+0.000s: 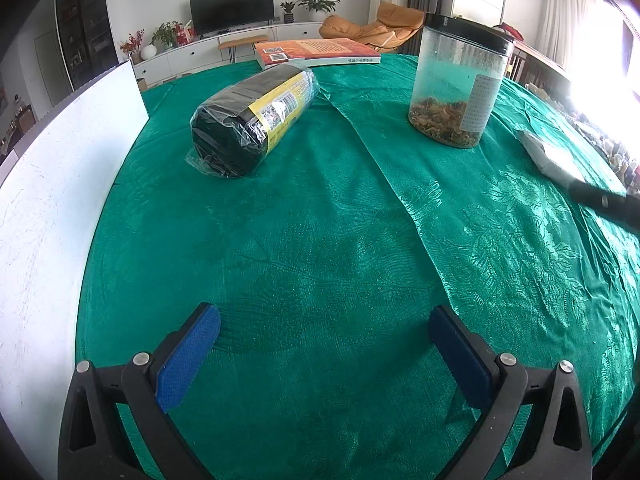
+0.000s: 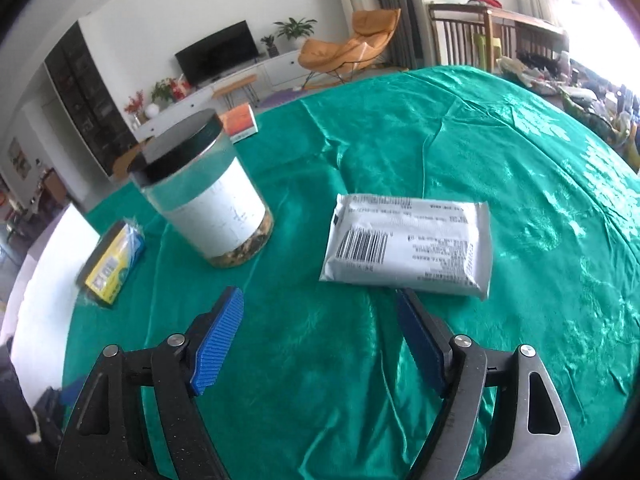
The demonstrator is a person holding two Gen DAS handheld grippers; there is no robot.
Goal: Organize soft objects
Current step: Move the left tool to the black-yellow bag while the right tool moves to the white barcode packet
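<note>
A dark roll in clear plastic with a yellow label [image 1: 252, 118] lies on the green tablecloth [image 1: 320, 240], ahead and left of my left gripper [image 1: 324, 320], which is open and empty. The roll also shows in the right wrist view [image 2: 112, 264] at far left. A silver-white soft packet with a barcode [image 2: 408, 242] lies just beyond my right gripper [image 2: 320, 300], which is open and empty. The packet's edge shows in the left wrist view [image 1: 552, 156].
A clear plastic jar with a black lid and dried contents [image 1: 456, 84] stands between roll and packet; it also shows in the right wrist view [image 2: 208, 196]. An orange book [image 1: 316, 53] lies at the far edge. A white board [image 1: 48, 184] borders the table's left side.
</note>
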